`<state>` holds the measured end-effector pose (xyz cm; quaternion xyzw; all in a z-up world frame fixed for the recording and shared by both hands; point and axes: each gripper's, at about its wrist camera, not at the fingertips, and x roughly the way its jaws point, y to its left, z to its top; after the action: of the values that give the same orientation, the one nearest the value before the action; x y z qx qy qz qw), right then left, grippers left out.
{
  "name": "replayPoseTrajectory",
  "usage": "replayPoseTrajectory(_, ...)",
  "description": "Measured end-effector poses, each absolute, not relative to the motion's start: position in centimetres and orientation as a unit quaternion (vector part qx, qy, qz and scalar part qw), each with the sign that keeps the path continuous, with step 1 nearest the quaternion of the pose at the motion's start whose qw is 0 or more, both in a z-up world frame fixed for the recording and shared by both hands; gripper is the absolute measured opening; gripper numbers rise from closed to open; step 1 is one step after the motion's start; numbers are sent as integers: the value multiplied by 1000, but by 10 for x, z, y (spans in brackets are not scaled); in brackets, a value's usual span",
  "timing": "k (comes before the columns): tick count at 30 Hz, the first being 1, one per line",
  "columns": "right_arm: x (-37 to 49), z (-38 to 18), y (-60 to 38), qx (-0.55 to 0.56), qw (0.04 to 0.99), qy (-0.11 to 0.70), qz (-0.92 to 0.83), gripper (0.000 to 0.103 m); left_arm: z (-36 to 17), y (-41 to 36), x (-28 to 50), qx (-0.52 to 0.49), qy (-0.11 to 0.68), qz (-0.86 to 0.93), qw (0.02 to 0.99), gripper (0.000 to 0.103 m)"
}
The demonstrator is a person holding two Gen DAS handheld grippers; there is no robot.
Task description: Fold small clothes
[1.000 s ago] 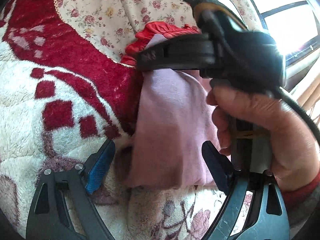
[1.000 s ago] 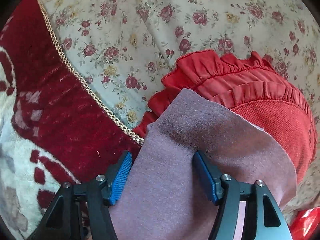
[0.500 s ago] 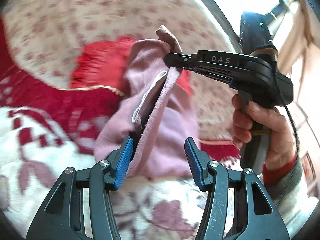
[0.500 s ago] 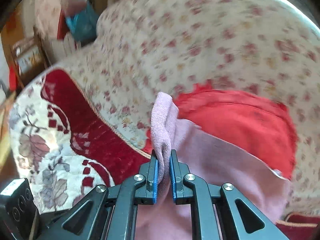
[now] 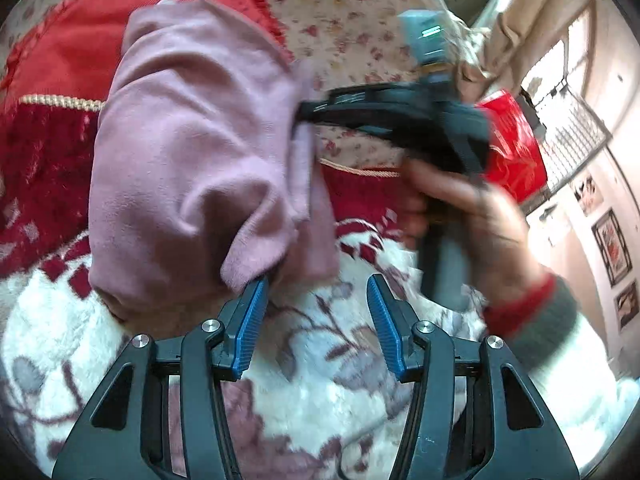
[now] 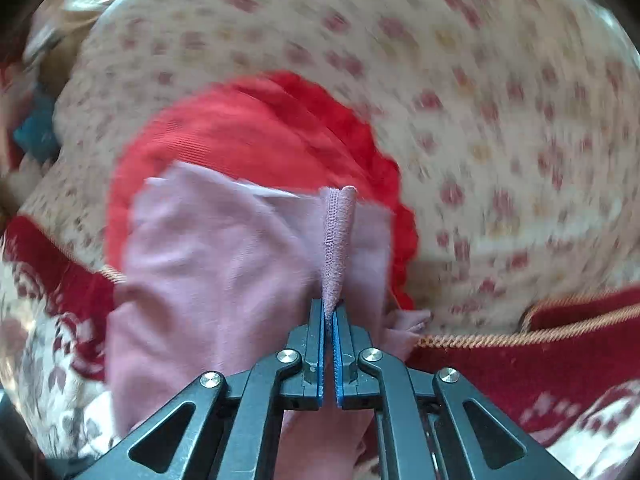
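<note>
Jaws of right gripper [image 6: 329,322] clamped tight on stitched hem of pink garment [image 6: 208,264], pads all but meeting, narrow fold of hem standing up out of them and tapering away from camera. Rest of garment hanging left and below, lifted off red top [image 6: 256,128], which lies flat on floral sheet [image 6: 500,120]. Lower part of garment cut off behind gripper frame.

Jaws of left gripper [image 5: 316,322] about half apart and closing, with only blanket [image 5: 320,392] visible between blue pads; corner of garment [image 5: 192,152] brushing outer side of left pad, not pinched as far as can be told. Long axis of garment running from that corner up and away toward top of view, cloth bunched and creased, right edge drawn sideways to right gripper [image 5: 304,118], whose tips vanish into fabric. Right hand [image 5: 472,216] blurred on handle. Red bag [image 5: 512,148] behind, partly hidden. Right-wrist view smeared throughout, sheet pattern barely legible.
</note>
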<state>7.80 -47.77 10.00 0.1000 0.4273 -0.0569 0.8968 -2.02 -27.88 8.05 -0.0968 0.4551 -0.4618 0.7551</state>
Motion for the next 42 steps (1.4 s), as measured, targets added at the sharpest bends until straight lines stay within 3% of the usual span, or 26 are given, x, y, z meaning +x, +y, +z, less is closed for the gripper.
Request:
replayPoseTrajectory(4, 62, 99, -493, 144, 903, 402, -51, 10, 106, -249, -33, -72, 423, -459, 778, 51)
replayPoseTrajectory(6, 45, 109, -493, 167, 906, 386, -38, 19, 113, -237, -28, -58, 412, -442, 795, 51)
replayPoseTrajectory(15, 4, 84, -434, 229, 867, 433, 90, 36, 66, -217, 5, -52, 453, -353, 817, 51)
replayPoseTrajectory(17, 8, 68, -429, 242, 853, 451, 102, 33, 57, -222, 9, -59, 468, -349, 810, 51)
replayPoseTrajectory(18, 8, 67, -429, 242, 857, 444, 100, 11, 55, -224, 9, -60, 472, -348, 808, 51)
replayPoseTrajectory(19, 6, 69, -431, 238, 865, 432, 95, 10, 55, -227, 11, -59, 474, -349, 806, 51)
replayPoseTrajectory(23, -20, 98, -426, 161, 902, 395, 68, 9, 64, -231, 6, -45, 452, -357, 816, 51)
replayPoseTrajectory(26, -22, 86, -427, 111, 902, 416, 19, 9, 67, -232, 8, -48, 444, -359, 820, 51)
replayPoseTrajectory(30, -8, 52, -440, 159, 875, 457, 35, 9, 70, -239, 11, -57, 446, -363, 816, 51)
replayPoseTrajectory(34, -11, 79, -461, 210, 892, 399, 29, 19, 71, -246, 12, -41, 436, -364, 822, 53)
replayPoseTrajectory(35, -6, 89, -467, 209, 899, 384, 10, 25, 69, -250, 15, -41, 440, -363, 820, 53)
replayPoseTrajectory(42, 57, 96, -490, 209, 900, 380, -36, 27, 51, -261, 21, -41, 454, -350, 818, 53)
